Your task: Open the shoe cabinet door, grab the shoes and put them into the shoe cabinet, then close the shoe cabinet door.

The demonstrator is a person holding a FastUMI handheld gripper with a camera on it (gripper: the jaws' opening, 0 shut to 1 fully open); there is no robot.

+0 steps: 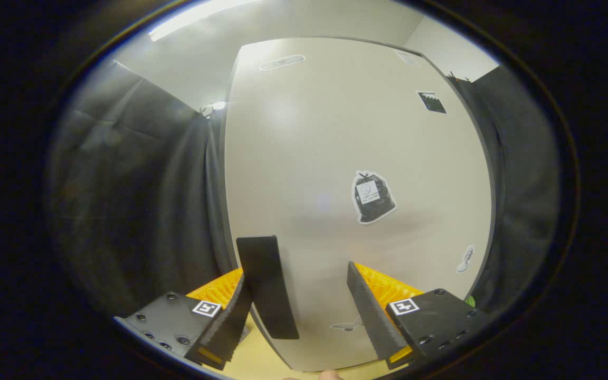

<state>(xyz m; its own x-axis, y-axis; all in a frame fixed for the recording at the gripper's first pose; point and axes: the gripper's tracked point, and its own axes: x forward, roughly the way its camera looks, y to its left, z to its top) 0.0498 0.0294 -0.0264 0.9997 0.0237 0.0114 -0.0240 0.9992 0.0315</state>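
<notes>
I have the gripper (308, 309) right up against the shoe cabinet's pale beige, smooth-faced door (335, 148), which stands closed and flat ahead of me. A dark rectangular handle (266, 285) sits on the door's left edge, just inside my left finger (230, 327); whether that finger touches it, I cannot tell. My right finger (375, 316) stands well apart from the handle, over bare door. So the jaws are spread wide and grip nothing.

A sticker shaped like a tied black rubbish bag (372, 197) sits on the door beyond the fingers. Higher up, toward the right, there is a small dark square sticker (431, 102), and a little pale sticker (465, 258) near the door's right edge. Black cloth hangs on both sides of the cabinet.
</notes>
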